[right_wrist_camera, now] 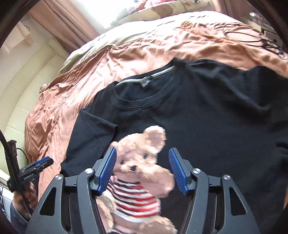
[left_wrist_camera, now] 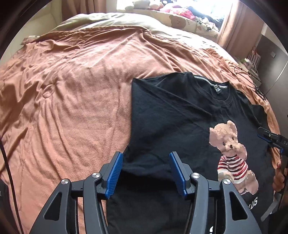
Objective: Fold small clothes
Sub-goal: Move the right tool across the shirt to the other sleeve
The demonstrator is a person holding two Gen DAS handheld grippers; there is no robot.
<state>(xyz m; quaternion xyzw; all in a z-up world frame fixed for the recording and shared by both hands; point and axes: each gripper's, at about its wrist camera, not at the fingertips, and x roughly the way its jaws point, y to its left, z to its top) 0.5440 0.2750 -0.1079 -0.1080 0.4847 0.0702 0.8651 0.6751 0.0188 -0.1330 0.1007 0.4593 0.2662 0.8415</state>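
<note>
A black T-shirt [left_wrist_camera: 171, 115] lies flat on a bed with an orange-brown blanket [left_wrist_camera: 72, 86]. The shirt is face up, and a fuzzy teddy bear picture [left_wrist_camera: 232, 154] in a red and white striped top shows on its front. The neck hole [right_wrist_camera: 142, 93] points away toward the far end of the bed, and a small tag sits inside it. One side of the shirt is folded in over the front, so that edge makes a straight line, and a short sleeve [right_wrist_camera: 97, 124] lies flat on top of the shirt near the bear. The other side is not folded and spreads out with soft bumps. The left tongs [left_wrist_camera: 145, 172] hang just over the folded side near the bottom of the shirt. Their blue pads [left_wrist_camera: 115, 174] are spread apart and nothing is between them. The right tongs [right_wrist_camera: 142, 171] hang right over the bear's face. Their pads are spread apart too and hold nothing. A hand [right_wrist_camera: 27, 196] grips the handle of the left tongs at the bed's edge. At the far end of the bed sit a cream cover with bear pictures [left_wrist_camera: 180, 21] and some soft toys [left_wrist_camera: 172, 9]. Thin black cables [right_wrist_camera: 252, 37] lie on the blanket beyond the shirt.
</note>
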